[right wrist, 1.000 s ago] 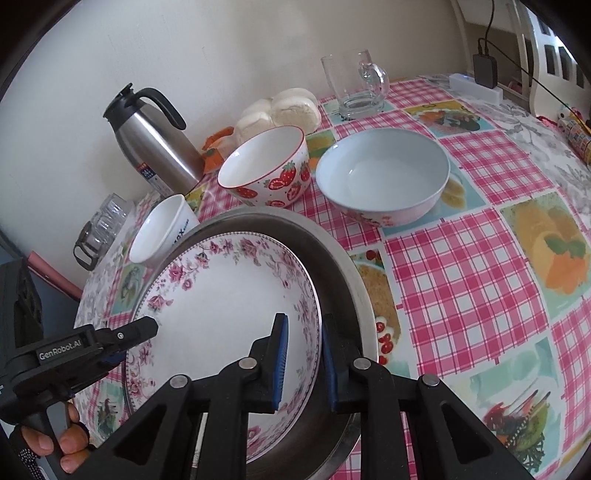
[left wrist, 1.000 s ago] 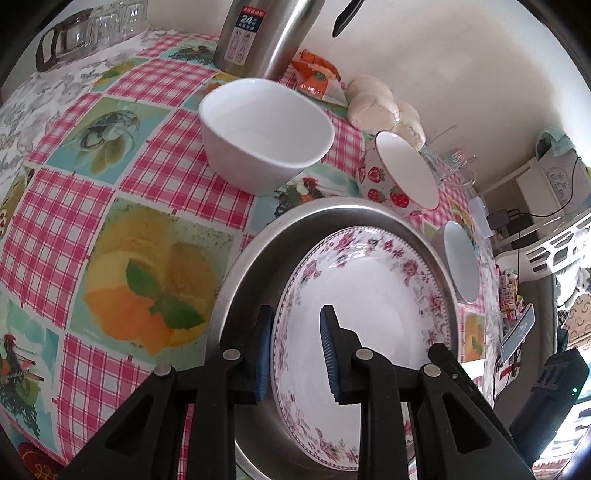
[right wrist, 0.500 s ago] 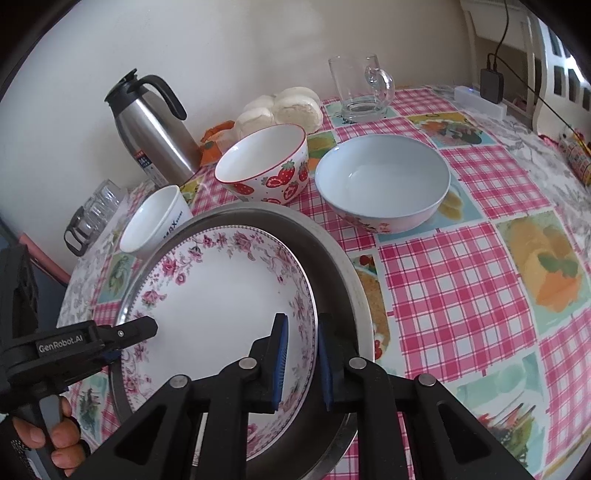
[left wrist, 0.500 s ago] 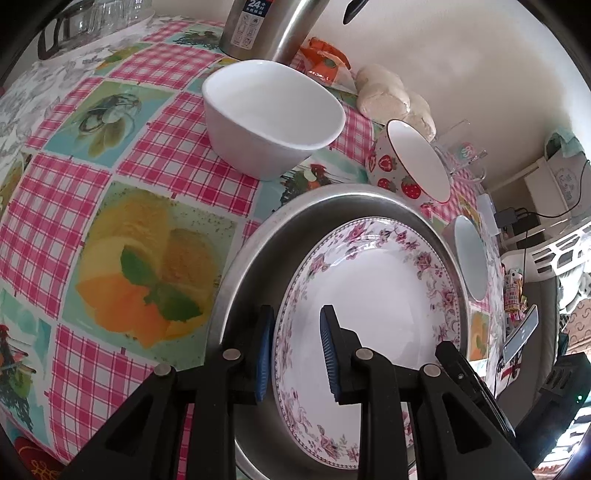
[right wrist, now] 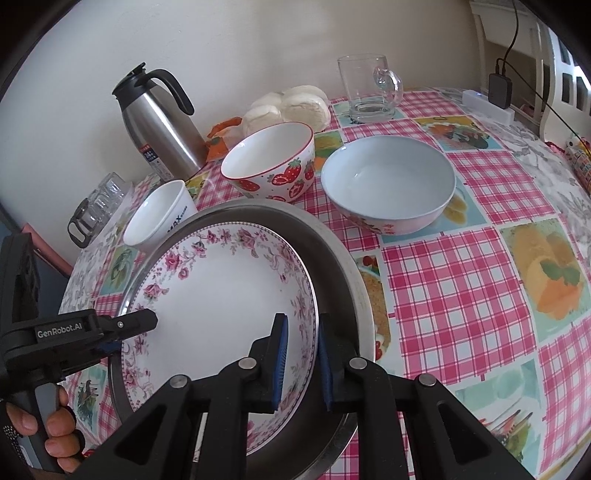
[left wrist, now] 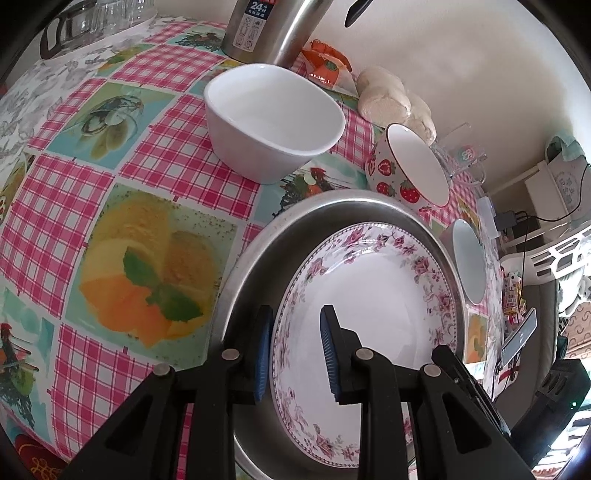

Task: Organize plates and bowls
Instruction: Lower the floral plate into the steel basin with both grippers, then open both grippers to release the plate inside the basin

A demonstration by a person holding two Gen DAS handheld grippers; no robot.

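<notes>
A floral plate [left wrist: 373, 291] [right wrist: 229, 295] lies inside a steel pan [left wrist: 266, 254] [right wrist: 343, 266] on the checked tablecloth. My left gripper [left wrist: 295, 350] straddles the plate's left rim, jaws a little apart. My right gripper [right wrist: 301, 363] straddles the plate's right rim, jaws close to the rim on both sides. The left gripper also shows in the right wrist view [right wrist: 122, 332]. A white bowl [left wrist: 273, 118] [right wrist: 159, 218], a strawberry bowl [left wrist: 406, 170] [right wrist: 273, 162] and a pale blue bowl [right wrist: 388, 184] [left wrist: 469, 266] stand behind the pan.
A steel thermos [right wrist: 159, 125] [left wrist: 273, 29], wrapped buns [right wrist: 288, 107], an orange packet [left wrist: 325, 62] and a glass mug [right wrist: 365, 88] stand along the wall. A glass jug [right wrist: 96, 206] sits at the far left. A power strip [right wrist: 487, 107] lies at the right edge.
Both grippers have stayed at the plate's rims. The right jaws have closed in slightly on the rim. The views have shifted a little, and the plate looks nearly unmoved.
</notes>
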